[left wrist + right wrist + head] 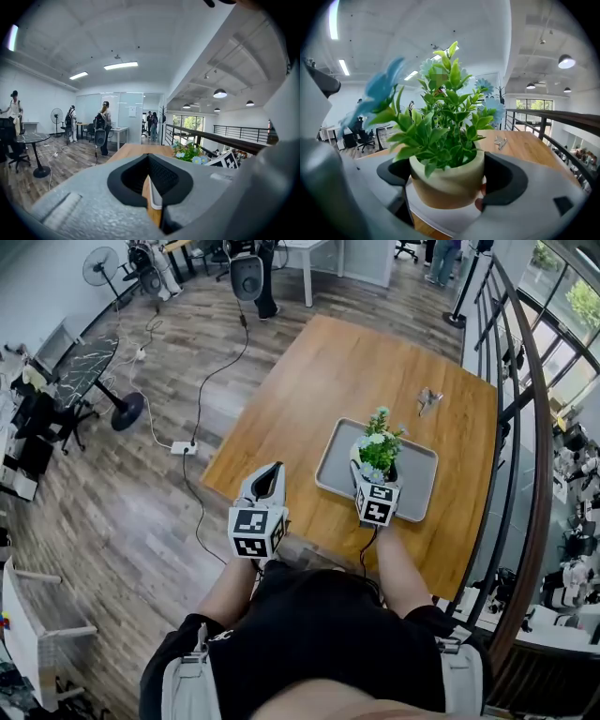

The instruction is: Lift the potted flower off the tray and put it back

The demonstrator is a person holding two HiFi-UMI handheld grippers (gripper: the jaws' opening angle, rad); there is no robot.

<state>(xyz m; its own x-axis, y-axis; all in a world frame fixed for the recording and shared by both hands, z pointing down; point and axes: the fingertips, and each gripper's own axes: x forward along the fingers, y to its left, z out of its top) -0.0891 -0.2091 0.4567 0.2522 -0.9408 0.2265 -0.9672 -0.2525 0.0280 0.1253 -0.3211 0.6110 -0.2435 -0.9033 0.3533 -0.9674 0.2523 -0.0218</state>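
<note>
Found right claw (pixel 371 471) clamped on the potted flower (pixel 379 448) over the tray (pixel 419 486); left claw (pixel 268 476) closed, empty, above the surface (pixel 328 371) edge.

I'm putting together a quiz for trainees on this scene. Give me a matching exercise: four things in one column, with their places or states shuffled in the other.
Things:
1. potted flower
2. tray
3. left hand-held gripper
4. small metal piece

Places or states:
A. grey, lying flat on the wooden table
B. jaws together, nothing between them
C. on bare tabletop beyond the tray
D. between the jaws of the right hand-held gripper

Pairs: 1-D, 2-A, 3-B, 4-C
</note>
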